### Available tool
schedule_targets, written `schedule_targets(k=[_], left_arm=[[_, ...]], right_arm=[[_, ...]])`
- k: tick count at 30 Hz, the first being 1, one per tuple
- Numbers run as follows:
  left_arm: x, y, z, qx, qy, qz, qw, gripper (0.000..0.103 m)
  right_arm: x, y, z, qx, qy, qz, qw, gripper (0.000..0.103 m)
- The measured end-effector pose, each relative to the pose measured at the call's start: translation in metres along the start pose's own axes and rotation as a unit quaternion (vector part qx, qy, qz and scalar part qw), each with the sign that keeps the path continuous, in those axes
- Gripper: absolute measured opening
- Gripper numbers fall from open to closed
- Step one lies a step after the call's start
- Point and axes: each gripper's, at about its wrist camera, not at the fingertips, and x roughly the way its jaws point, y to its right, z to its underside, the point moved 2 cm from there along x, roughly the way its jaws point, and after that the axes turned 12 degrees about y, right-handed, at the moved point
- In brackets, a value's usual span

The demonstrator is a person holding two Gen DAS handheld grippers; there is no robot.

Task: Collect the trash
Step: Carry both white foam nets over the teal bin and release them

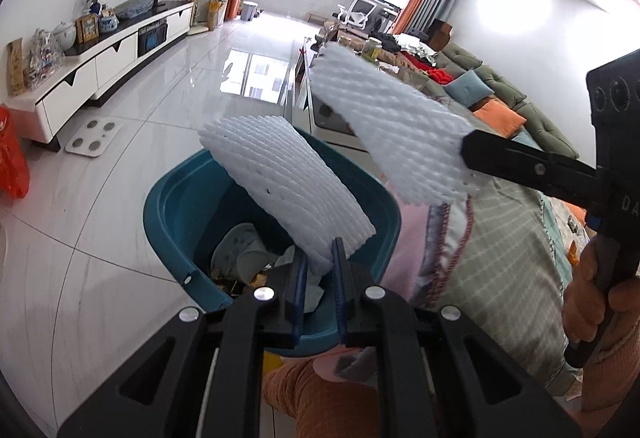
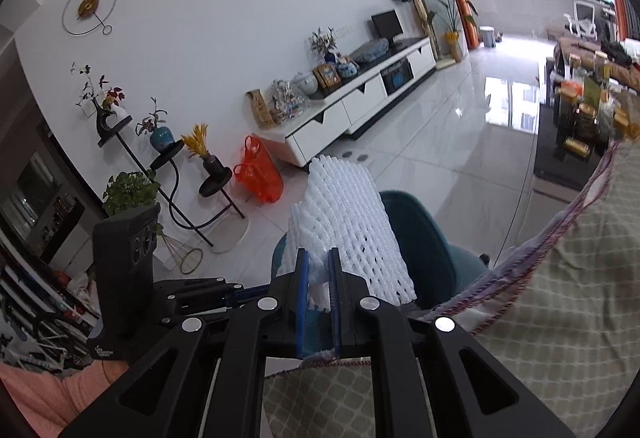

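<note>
Two white foam net sleeves, both held in the air. The first foam sleeve [image 1: 288, 193] is clamped at its lower end in the left claw [image 1: 320, 262] and stands tilted over the open mouth of the teal bin [image 1: 168, 205]. The second foam sleeve [image 1: 392, 129] is pinched at one end in the right claw [image 1: 466, 153], which comes in from the right, and hangs higher, just right of the bin and over the edge of a checked cloth [image 1: 504, 250]. The two sleeves are apart, not touching. In the right wrist view the second sleeve [image 2: 348, 222] sits squeezed between that claw's blue pads [image 2: 302, 290], with the bin's rim [image 2: 420, 230] just beyond.

One teal bin, on the white tiled floor [image 1: 120, 165], holds crumpled paper and scraps [image 1: 244, 250]; the count cannot be told.

One hand [image 1: 592, 290] grips the right claw's handle.

Further out: one white scale [image 1: 93, 137] on the floor, one orange plastic bag [image 2: 258, 173], one long white cabinet [image 1: 104, 65] by the wall, and one green sofa [image 1: 512, 93].
</note>
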Motion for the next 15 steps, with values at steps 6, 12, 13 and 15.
schedule_targets(k=[6, 12, 13, 15], left_arm=[[0.018, -0.009, 0.005, -0.010, -0.021, -0.008, 0.9997, 0.014], [0.030, -0.009, 0.008, -0.014, -0.029, -0.011, 0.9994, 0.016], [0.032, -0.010, 0.008, -0.016, -0.030, -0.013, 0.9993, 0.016], [0.036, -0.011, 0.008, -0.022, -0.034, -0.011, 0.9991, 0.020]], right_arm=[[0.022, 0.006, 0.006, 0.010, -0.022, 0.013, 1.000, 0.010], [0.037, 0.008, 0.012, 0.018, -0.042, 0.024, 0.999, 0.015], [0.038, 0.010, 0.012, 0.019, -0.043, 0.027, 0.999, 0.015], [0.040, 0.011, 0.013, 0.022, -0.044, 0.030, 0.998, 0.018]])
